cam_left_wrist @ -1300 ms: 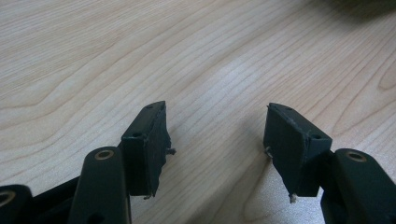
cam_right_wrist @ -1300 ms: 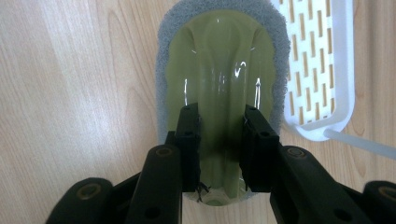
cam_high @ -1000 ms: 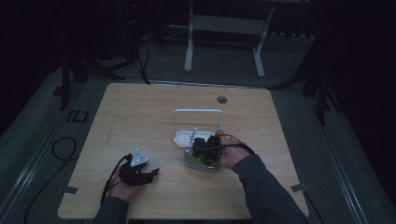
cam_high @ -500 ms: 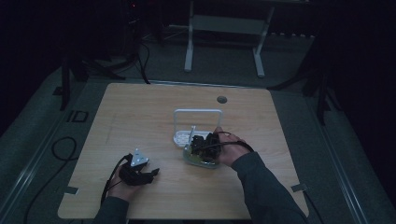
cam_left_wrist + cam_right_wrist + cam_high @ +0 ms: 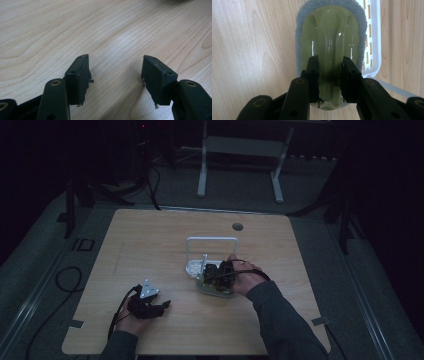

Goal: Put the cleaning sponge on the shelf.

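Note:
A scrubber (image 5: 329, 32) with a glossy green plastic back and a grey sponge rim lies on the wooden table (image 5: 150, 235). In the right gripper view, my right gripper (image 5: 329, 77) points down on it, and its black jaws clamp the raised green ridge along the middle. In the high view the right gripper (image 5: 216, 275) sits over the scrubber (image 5: 212, 290), beside a white rack (image 5: 211, 240). My left gripper (image 5: 160, 306) rests near the table's front left. Its jaws (image 5: 116, 80) stand wide apart over bare wood with nothing between them.
The white slotted rack (image 5: 375, 37) lies right beside the scrubber, its tall loop handle rising behind. A round cable hole (image 5: 237, 226) marks the table's far side. Cables trail off the left edge. The room around is dark.

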Demonstrator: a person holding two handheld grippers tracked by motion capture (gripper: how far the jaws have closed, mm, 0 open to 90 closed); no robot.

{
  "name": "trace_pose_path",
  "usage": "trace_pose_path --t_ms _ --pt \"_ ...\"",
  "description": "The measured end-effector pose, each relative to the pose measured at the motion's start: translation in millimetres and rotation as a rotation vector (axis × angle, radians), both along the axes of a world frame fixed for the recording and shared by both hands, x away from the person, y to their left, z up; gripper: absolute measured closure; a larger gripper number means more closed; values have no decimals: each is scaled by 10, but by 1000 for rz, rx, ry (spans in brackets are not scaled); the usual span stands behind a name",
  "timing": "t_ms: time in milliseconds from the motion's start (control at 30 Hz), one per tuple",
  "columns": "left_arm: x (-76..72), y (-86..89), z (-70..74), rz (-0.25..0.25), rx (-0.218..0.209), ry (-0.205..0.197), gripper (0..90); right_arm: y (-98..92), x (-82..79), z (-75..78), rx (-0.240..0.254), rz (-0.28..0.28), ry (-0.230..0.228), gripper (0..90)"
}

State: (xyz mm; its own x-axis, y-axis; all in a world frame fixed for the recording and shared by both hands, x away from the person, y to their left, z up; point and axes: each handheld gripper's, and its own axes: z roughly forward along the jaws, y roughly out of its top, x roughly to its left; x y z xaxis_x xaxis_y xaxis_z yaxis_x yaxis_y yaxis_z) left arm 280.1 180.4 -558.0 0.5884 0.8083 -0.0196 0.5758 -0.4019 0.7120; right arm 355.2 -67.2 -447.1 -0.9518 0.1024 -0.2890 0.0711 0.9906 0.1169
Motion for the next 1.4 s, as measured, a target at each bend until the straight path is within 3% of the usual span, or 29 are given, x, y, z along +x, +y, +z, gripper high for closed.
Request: trace_pose_path --t_ms 1400 --pt "2 1 3 -2 2 3 400 171 143 115 -16 49 -54 714"
